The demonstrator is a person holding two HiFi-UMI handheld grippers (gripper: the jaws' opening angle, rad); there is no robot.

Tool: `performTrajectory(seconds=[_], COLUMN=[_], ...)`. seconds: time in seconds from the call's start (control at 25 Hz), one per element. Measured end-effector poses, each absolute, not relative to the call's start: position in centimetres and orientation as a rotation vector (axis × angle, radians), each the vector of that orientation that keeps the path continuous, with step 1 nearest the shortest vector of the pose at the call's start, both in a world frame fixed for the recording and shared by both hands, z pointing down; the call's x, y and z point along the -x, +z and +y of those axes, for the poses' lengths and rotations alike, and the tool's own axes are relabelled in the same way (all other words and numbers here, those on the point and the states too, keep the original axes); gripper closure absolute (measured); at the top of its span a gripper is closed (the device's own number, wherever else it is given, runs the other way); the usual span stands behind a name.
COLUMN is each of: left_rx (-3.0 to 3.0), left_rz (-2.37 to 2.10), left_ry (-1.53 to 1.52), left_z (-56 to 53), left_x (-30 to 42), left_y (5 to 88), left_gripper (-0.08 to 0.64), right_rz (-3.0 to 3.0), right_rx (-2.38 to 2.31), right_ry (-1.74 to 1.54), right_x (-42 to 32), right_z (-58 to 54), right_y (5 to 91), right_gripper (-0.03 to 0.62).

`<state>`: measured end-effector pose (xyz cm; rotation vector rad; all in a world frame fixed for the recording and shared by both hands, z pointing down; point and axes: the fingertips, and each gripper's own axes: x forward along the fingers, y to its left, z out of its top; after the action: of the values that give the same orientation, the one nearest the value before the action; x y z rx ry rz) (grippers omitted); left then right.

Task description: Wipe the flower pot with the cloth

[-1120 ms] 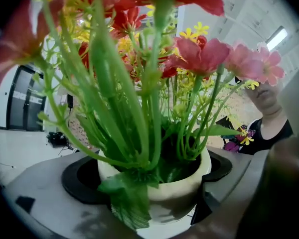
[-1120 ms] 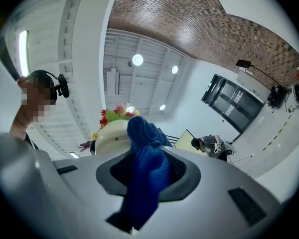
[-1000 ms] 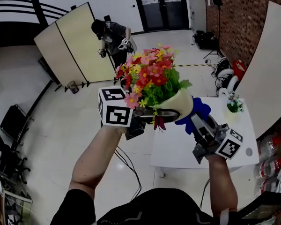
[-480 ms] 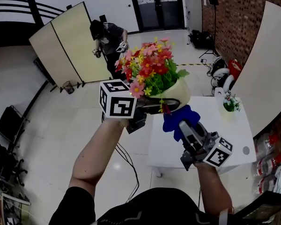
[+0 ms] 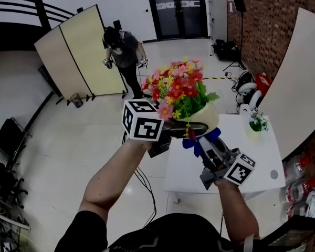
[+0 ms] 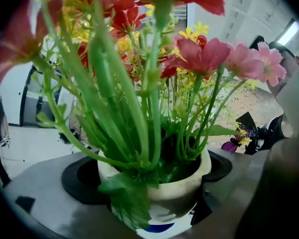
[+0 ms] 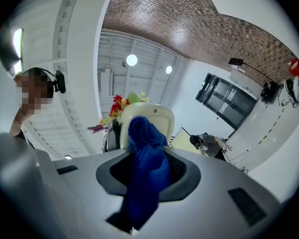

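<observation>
the left gripper point(image 5: 185, 128) was clenched round the cream flower pot point(image 5: 209, 116), holding it in the air over the white table point(image 5: 262, 159). the right gripper point(image 5: 206, 147) pinched the blue cloth point(image 5: 198, 139) up against the pot's underside.

Open studio hall with brick wall point(image 5: 262, 20), folding partition point(image 5: 76, 54), glass doors point(image 5: 178, 9).

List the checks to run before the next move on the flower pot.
1. Left gripper shut on the flower pot: ok.
2. Right gripper shut on the blue cloth: ok.
3. Cloth pressed against the pot's underside: cannot tell; they overlap in the right gripper view.
4. Pot held off the white table: ok.
5. Flowers away from the cloth: ok.
</observation>
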<state>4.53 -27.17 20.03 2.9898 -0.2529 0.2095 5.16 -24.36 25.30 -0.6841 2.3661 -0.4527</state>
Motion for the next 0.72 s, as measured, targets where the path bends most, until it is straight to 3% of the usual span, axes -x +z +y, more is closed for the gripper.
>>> performTrajectory(seconds=[0.72], left_rx=[-3.024], left_rz=[-0.276], left_ry=[0.249], left_z=[-27.4], left_x=[-5.0], left_y=[21.5], left_gripper=[0.014], right_rz=[2.397], right_rx=[0.774], right_ry=[-0.491], right_x=[-5.8], right_z=[-24.9], right_y=[28.5], right_gripper=[0.512])
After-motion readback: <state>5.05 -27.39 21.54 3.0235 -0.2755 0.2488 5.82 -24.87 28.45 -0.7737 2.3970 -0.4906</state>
